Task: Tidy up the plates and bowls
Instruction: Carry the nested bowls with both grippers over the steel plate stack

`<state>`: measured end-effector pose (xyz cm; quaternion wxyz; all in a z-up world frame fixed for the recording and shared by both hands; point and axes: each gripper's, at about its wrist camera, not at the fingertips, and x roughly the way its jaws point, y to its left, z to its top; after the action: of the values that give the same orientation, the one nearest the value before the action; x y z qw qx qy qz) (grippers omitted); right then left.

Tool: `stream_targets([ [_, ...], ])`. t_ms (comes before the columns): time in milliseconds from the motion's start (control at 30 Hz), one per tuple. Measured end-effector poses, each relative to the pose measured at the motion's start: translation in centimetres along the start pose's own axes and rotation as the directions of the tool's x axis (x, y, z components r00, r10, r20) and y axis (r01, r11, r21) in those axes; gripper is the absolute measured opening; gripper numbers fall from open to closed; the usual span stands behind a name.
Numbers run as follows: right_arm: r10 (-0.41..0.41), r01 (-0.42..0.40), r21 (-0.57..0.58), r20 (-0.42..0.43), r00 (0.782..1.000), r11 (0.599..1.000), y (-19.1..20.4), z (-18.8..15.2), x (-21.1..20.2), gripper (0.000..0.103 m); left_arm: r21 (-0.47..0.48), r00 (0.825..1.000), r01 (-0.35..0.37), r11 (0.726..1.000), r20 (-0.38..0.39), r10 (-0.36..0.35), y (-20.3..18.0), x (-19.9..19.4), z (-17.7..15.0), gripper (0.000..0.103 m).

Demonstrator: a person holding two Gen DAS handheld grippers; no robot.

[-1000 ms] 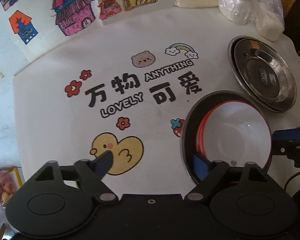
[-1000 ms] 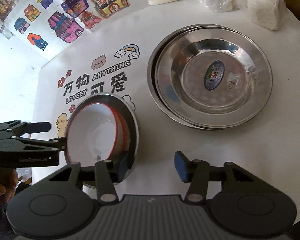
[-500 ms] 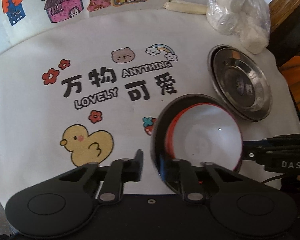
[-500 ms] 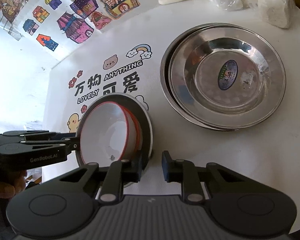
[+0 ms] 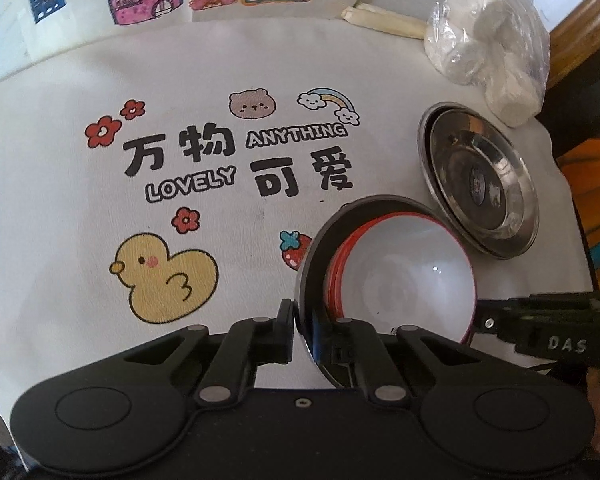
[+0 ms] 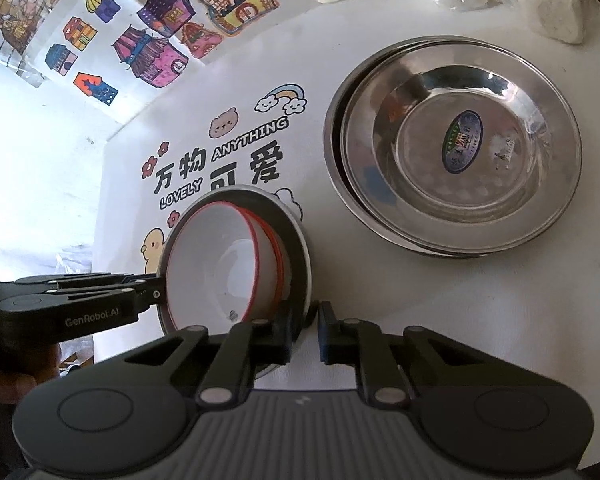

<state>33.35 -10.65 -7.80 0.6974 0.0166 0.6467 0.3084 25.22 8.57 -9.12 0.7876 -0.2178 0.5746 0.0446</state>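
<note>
A steel plate (image 5: 380,202) carries nested white bowls with red rims (image 5: 408,276) near the printed tablecloth's strawberry. My left gripper (image 5: 302,332) is shut on the plate's near rim in the left wrist view. The right gripper's fingertips (image 5: 486,320) reach the opposite rim from the right. In the right wrist view my right gripper (image 6: 306,332) is closing tight on the plate (image 6: 296,240), one pad inside and one outside the rim. The left gripper (image 6: 158,288) pinches the far side by the bowls (image 6: 220,260). I cannot tell whether the plate is off the cloth.
A stack of larger steel plates (image 6: 452,148) sits to the right, close to the held plate. Behind it lie a plastic bag of white lumps (image 5: 488,52) and a pale roll (image 5: 384,22). The table edge (image 5: 556,152) runs just past the steel stack.
Both grippers went from wide open to shut on opposite rims of the plate under the bowls. The left wrist rolled, so its view swung left; neither hand shifted much.
</note>
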Motion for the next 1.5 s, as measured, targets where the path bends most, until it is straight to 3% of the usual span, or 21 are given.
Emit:
stream_targets([
  [167,0.015,-0.015,0.020,-0.026,1.000,1.000,-0.4,-0.3,-0.2,0.013,-0.024,1.000,-0.003,1.000,0.010,0.004,-0.4,-0.4,-0.4,0.008],
  [967,0.063,-0.063,-0.011,0.003,0.998,0.998,-2.0,-0.4,-3.7,0.015,-0.062,0.999,0.037,0.997,0.040,-0.035,-2.7,-2.0,-0.2,0.007],
  [1500,0.082,-0.083,0.005,0.020,0.996,0.997,-3.9,0.7,-5.1,0.015,-0.059,0.998,0.045,0.997,0.054,-0.042,-4.8,-1.7,2.5,0.007],
])
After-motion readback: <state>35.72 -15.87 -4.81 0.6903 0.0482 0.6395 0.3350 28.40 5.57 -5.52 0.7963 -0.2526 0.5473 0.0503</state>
